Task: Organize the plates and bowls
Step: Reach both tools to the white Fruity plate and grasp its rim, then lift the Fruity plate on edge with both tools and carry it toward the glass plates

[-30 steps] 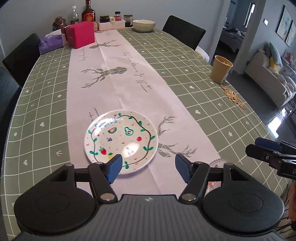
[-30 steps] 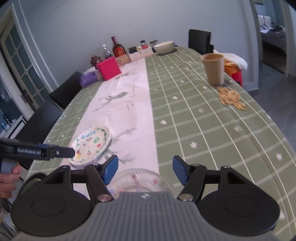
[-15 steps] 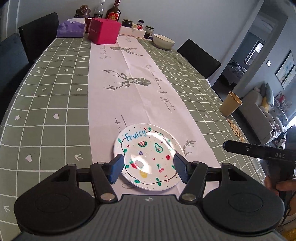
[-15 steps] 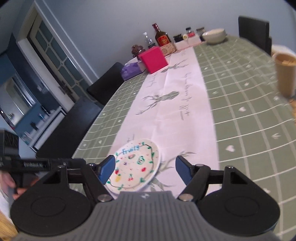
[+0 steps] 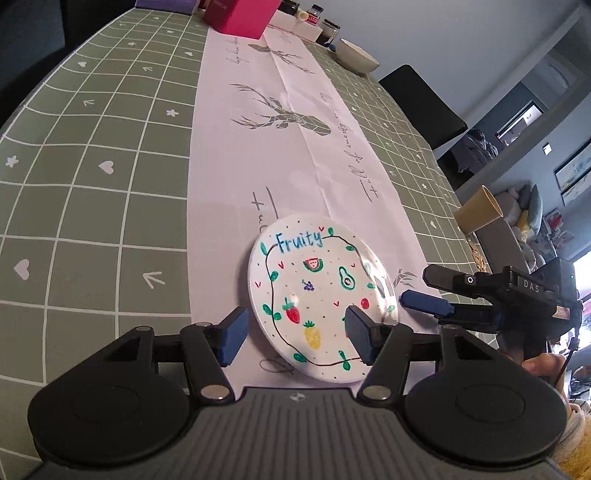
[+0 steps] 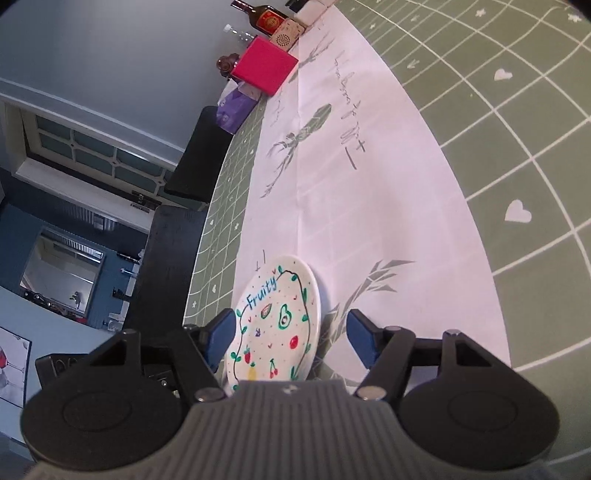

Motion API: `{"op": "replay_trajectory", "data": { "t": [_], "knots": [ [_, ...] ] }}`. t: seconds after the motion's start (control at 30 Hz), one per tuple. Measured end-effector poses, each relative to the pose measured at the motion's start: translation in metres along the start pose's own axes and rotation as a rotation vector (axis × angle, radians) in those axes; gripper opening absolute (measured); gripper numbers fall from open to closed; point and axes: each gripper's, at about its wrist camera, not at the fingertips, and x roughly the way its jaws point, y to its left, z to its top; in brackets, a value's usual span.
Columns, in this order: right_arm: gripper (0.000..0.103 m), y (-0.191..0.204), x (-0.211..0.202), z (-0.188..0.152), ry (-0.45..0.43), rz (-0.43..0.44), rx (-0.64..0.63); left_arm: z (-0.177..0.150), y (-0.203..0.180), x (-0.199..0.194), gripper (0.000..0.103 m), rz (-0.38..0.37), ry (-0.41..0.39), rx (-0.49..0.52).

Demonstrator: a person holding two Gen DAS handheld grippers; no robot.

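**Plate approached from two sides, nothing lifted yet**

Progress: judged early in the task. The painted plate (image 5: 317, 295), lettered "Fruity" with fruit drawings, lay flat on the white runner (image 5: 295, 147) near the near end of the tabletop, not yet picked up or stacked. The cream bowl (image 5: 357, 56) sat well apart at the far end, untouched beside the jars (image 5: 325, 29). Gathering plate and bowl together appeared wholly left to do.

Tongs: left gripper (image 5: 295, 332) stood moderately wide, its jaws having just narrowed; one pad hung over the plate's near rim, the other just off its left edge, neither pressing as far as I could tell. Right gripper (image 6: 291, 332) likewise moderately wide, jaws having just narrowed; the plate showed between its pads but no clamp was seen. From the left view, the right gripper's blue tip (image 5: 424, 304) sat just beside the plate's right rim.

Surface: green grid tablecloth (image 5: 92, 184) with hearts and stars, deer-print runner down the middle. Pink box (image 6: 264, 70), purple tissue pack (image 6: 236, 107) and a bottle (image 6: 264, 14) at the far end; tan cup (image 5: 478, 216) at the right edge. Dark chairs (image 6: 199, 155) around; doorway and sofa beyond
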Motion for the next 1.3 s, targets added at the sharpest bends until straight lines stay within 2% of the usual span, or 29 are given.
{"op": "replay_trajectory", "data": {
  "t": [0.1, 0.2, 0.27, 0.33, 0.4, 0.47, 0.63, 0.73, 0.8, 0.87, 1.03, 1.1, 1.17, 1.2, 1.23, 1.3],
  "knots": [
    [0.055, -0.004, 0.007, 0.004, 0.035, 0.006, 0.018, 0.004, 0.007, 0.003, 0.07, -0.014, -0.003, -0.026],
    [0.053, -0.01, 0.008, 0.01, 0.069, 0.028, 0.066, 0.006, 0.018, 0.009, 0.07, -0.016, -0.008, -0.07],
    [0.05, -0.017, 0.006, 0.012, 0.067, 0.059, 0.118, 0.007, 0.029, 0.01, 0.066, -0.047, -0.043, -0.124],
    [0.045, -0.024, 0.006, 0.014, 0.064, 0.078, 0.152, 0.007, 0.043, 0.01, 0.066, -0.106, -0.07, -0.21],
    [0.039, -0.029, 0.006, 0.015, 0.064, 0.086, 0.171, 0.008, 0.055, 0.014, 0.066, -0.181, -0.061, -0.288],
    [0.036, -0.03, 0.007, 0.015, 0.067, 0.093, 0.178, 0.007, 0.061, 0.015, 0.065, -0.226, -0.047, -0.322],
    [0.036, -0.026, 0.009, 0.017, 0.099, 0.081, 0.129, 0.004, 0.069, 0.021, 0.064, -0.317, 0.004, -0.357],
    [0.034, -0.019, 0.015, 0.019, 0.117, 0.051, 0.095, 0.003, 0.071, 0.023, 0.063, -0.333, -0.001, -0.375],
    [0.03, -0.016, 0.022, 0.019, 0.126, 0.028, 0.083, 0.002, 0.072, 0.023, 0.059, -0.335, -0.004, -0.367],
    [0.02, -0.017, 0.027, 0.018, 0.14, 0.031, 0.076, 0.001, 0.073, 0.023, 0.057, -0.333, -0.008, -0.371],
    [0.0, -0.033, 0.028, 0.018, 0.139, 0.035, 0.141, 0.002, 0.071, 0.025, 0.054, -0.341, -0.004, -0.327],
    [0.0, -0.036, 0.029, 0.019, 0.155, 0.055, 0.156, 0.001, 0.07, 0.025, 0.052, -0.339, -0.011, -0.304],
    [0.0, -0.034, 0.029, 0.019, 0.163, 0.048, 0.138, -0.001, 0.072, 0.026, 0.043, -0.33, -0.02, -0.31],
    [0.0, -0.032, 0.029, 0.019, 0.161, 0.043, 0.122, -0.004, 0.076, 0.027, 0.022, -0.309, -0.024, -0.341],
    [0.0, -0.03, 0.029, 0.018, 0.157, 0.039, 0.109, -0.007, 0.08, 0.029, 0.013, -0.283, -0.026, -0.377],
    [0.0, -0.03, 0.028, 0.015, 0.135, 0.055, 0.084, -0.014, 0.085, 0.029, 0.011, -0.306, -0.052, -0.416]
  ]
}}
